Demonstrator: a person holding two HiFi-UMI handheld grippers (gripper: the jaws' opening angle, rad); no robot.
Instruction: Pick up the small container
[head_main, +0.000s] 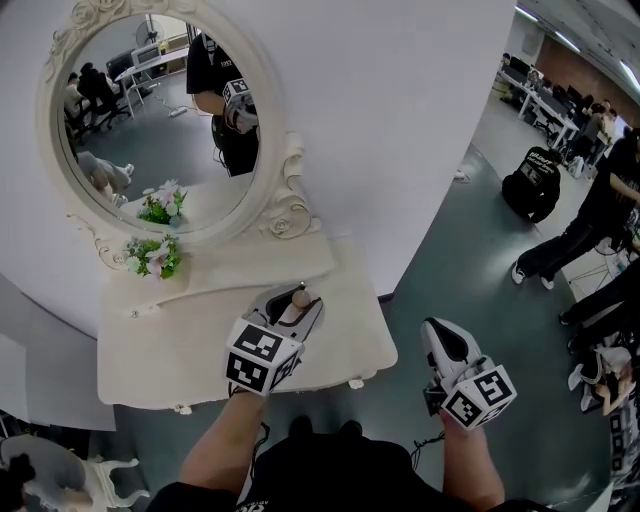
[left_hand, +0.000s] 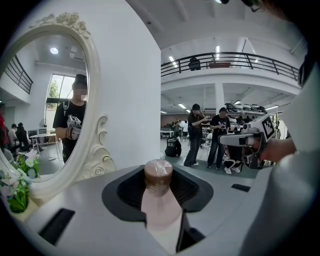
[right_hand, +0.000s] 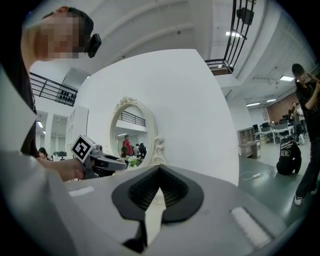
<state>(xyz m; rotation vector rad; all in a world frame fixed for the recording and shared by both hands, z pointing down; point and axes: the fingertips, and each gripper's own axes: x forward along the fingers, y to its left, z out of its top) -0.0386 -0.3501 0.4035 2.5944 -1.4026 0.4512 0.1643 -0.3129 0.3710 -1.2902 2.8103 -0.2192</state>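
An oval white-framed mirror (head_main: 150, 120) stands at the back of the white surface (head_main: 170, 340). Over its front edge, the left hand-held gripper (head_main: 297, 303) pinches the small container (left_hand: 158, 192), a pale bottle with a brown cap, upright between its pads and seemingly clear of the surface. The right hand-held gripper (head_main: 433, 324) hangs off the surface's right, its jaws pressed together on nothing. Small flowers (head_main: 155, 257) sit below the mirror.

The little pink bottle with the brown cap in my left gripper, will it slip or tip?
The small pale pink bottle is probably light, being narrower than the left gripper that clamps it. Its smooth sides look slippery and might creep. Tall and narrow under the round brown cap, it could tip when set down.
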